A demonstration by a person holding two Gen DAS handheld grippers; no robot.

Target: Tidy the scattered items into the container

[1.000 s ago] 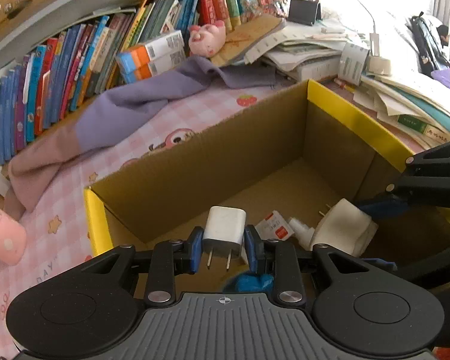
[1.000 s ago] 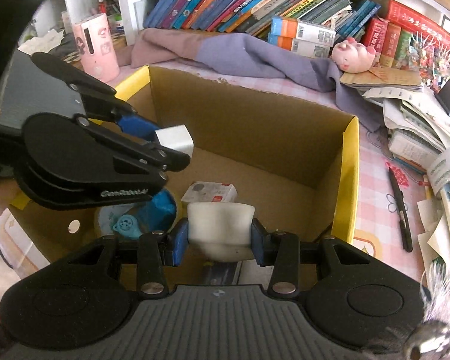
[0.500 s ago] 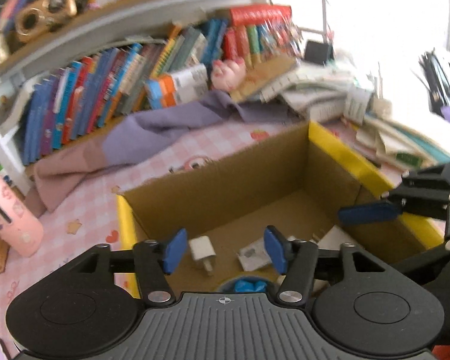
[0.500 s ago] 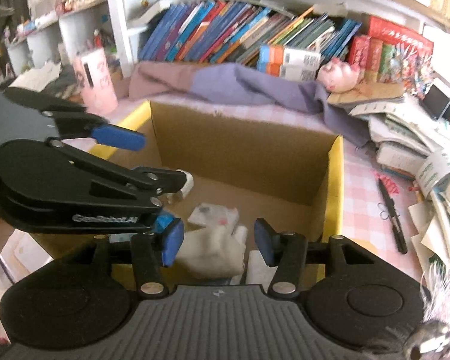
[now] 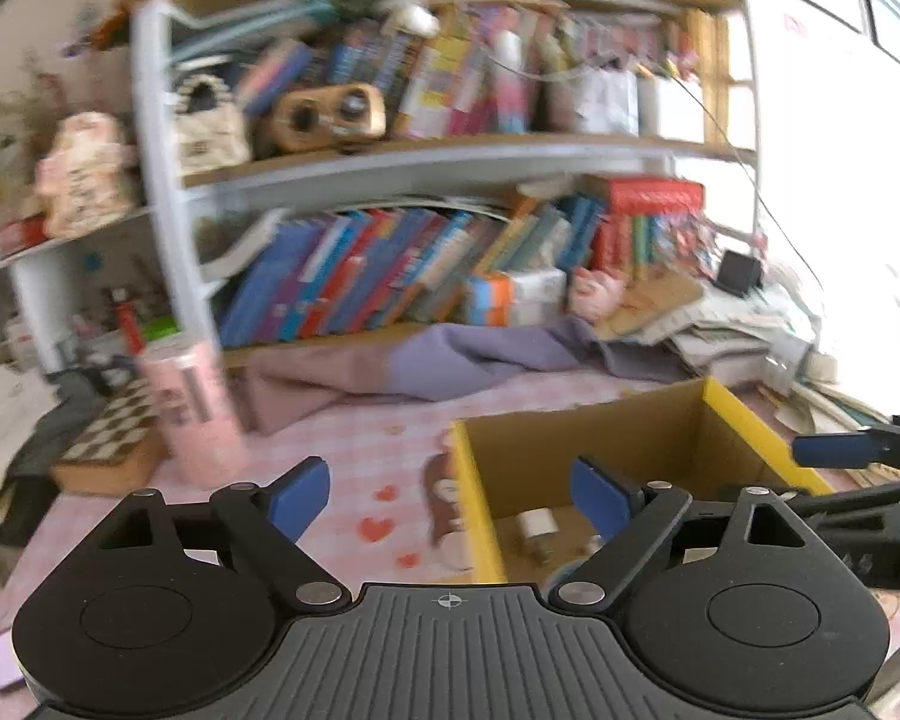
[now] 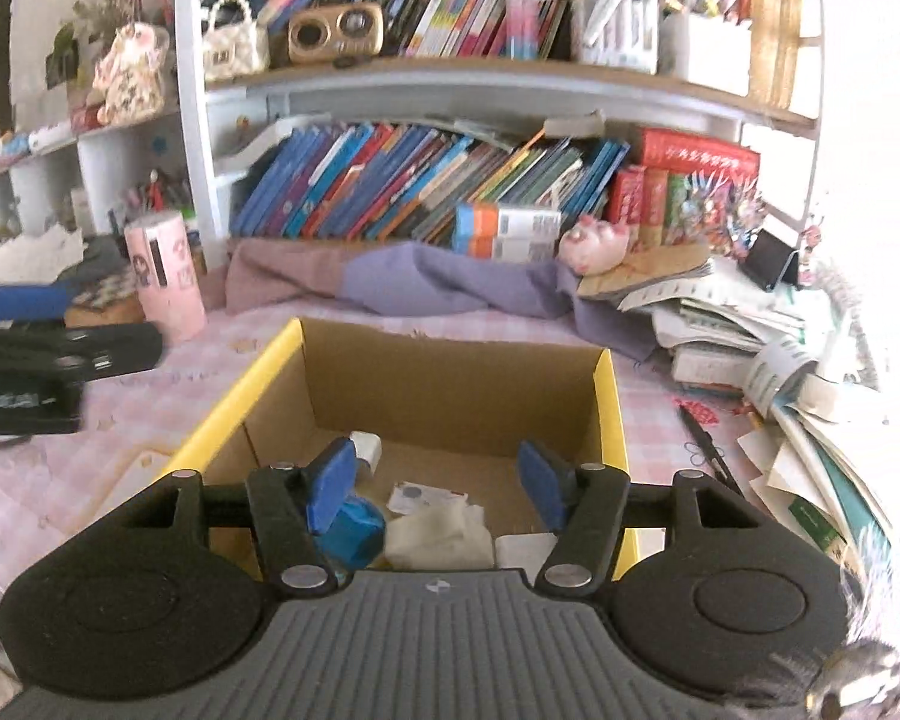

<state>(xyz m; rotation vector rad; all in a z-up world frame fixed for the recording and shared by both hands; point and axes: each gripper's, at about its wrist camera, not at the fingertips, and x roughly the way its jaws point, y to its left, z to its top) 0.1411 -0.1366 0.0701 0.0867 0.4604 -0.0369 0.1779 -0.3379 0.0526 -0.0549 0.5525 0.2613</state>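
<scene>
Since a second before, both grippers had let go of what they carried: the small white charger that the left gripper had pinched and the white adapter that the right gripper had clamped both lay on the floor of the cardboard box, and both views had lifted to take in the bookshelf. The left gripper's blue pads stood far apart and were opening, with nothing between them; it hung over the pink checked tablecloth at the box's near yellow edge. The right gripper's jaws were opening as well, roughly half spread, empty, poised above the box interior. Below them in the box sat a blue object, the adapter beside it, a small white packet just behind, and the charger near the left wall. Outside the box, a pink cylinder stood to the left, a purple cloth lay bunched behind it, a black pen rested on the cloth at the right, and stacked papers crowded the far right.
</scene>
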